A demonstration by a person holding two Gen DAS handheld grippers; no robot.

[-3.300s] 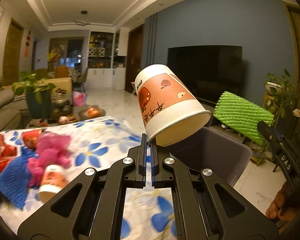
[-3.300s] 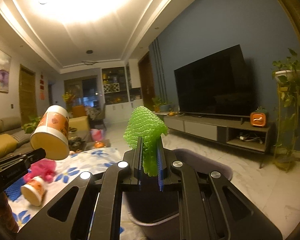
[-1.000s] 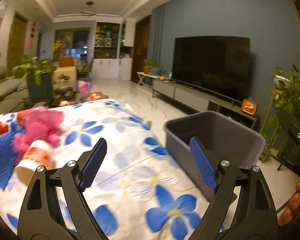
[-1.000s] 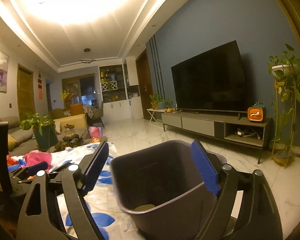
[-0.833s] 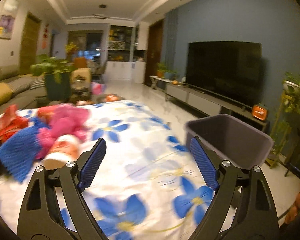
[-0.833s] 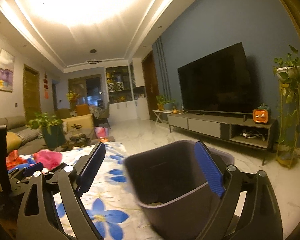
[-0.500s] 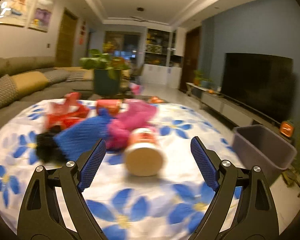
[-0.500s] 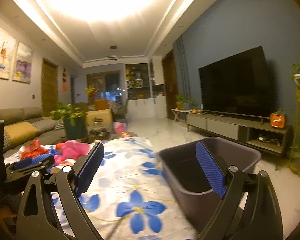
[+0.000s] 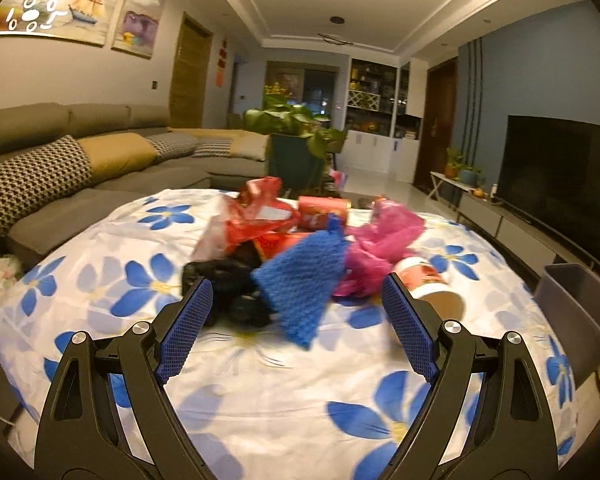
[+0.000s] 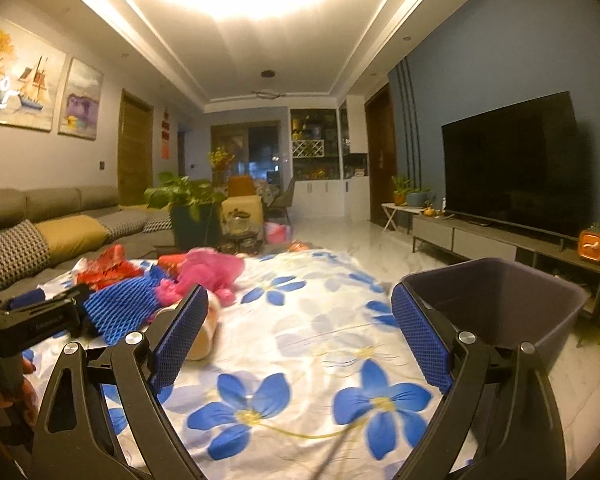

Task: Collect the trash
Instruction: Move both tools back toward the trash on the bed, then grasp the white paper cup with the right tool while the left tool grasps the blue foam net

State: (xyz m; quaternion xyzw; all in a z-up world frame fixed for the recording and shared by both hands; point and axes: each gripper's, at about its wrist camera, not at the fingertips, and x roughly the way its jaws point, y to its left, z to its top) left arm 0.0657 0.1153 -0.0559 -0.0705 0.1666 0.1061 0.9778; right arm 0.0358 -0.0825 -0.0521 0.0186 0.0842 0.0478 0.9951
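A flowered tablecloth (image 9: 284,392) is spreading under both claws, and a grey bin (image 10: 496,304) is standing off the table's edge, just past the right claw's (image 10: 296,340) right-hand finger. Both claws are gaping wide and carrying nothing. The litter is heaped ahead of the left claw (image 9: 296,320): a blue foam net (image 9: 304,276) is lying almost centred beyond its fingertips, a black bundle (image 9: 224,284) is sitting toward its left finger, pink plastic (image 9: 380,240) and a tipped paper cup (image 9: 428,284) are lying toward its right finger, and red wrappers (image 9: 260,220) are piled farther back. The likely trouble is the pile itself — the pieces are overlapping, so a closing claw may be dragging a neighbour along or pinching the cloth, and the cup could be rolling away if nudged. The pile is blurring, the black bundle is too dark to identify, and the bin's inside is not showing — only part of its rim is visible in the left view.
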